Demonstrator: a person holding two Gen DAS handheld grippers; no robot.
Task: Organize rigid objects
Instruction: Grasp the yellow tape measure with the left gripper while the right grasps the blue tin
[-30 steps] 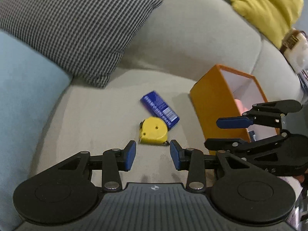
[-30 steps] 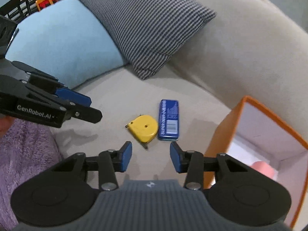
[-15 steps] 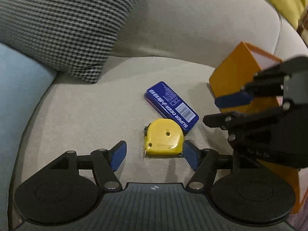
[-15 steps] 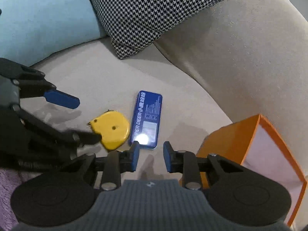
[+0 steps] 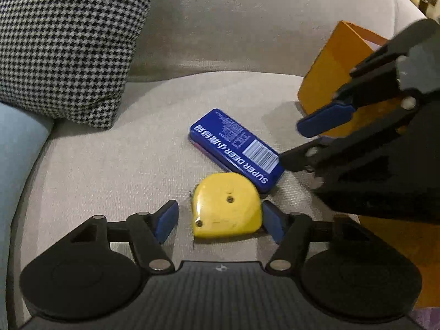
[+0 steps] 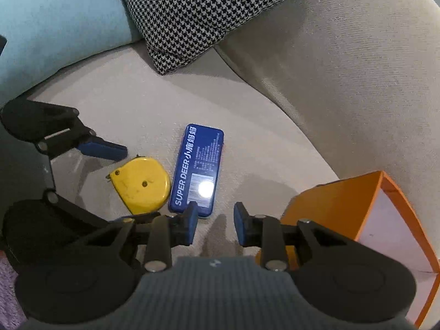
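Note:
A yellow tape measure (image 5: 227, 206) lies on the beige sofa seat, touching a flat blue tin (image 5: 238, 150) behind it. My left gripper (image 5: 220, 221) is open and straddles the tape measure, its right pad against the case. In the right wrist view the tape measure (image 6: 141, 184) lies left of the blue tin (image 6: 198, 169). My right gripper (image 6: 214, 224) is open and empty just before the tin's near end, its left pad at the tin's corner. The right gripper also shows in the left wrist view (image 5: 310, 140).
An orange box (image 6: 343, 206) with a white inside stands open at the right, also in the left wrist view (image 5: 330, 79). A houndstooth cushion (image 6: 209, 11) and a light blue cushion (image 6: 55, 24) lean on the sofa back (image 6: 343, 68).
Both grippers have moved forward and down toward the objects. The left jaws have opened wider and now flank the tape measure. The right gripper has reached the blue tin's near end.

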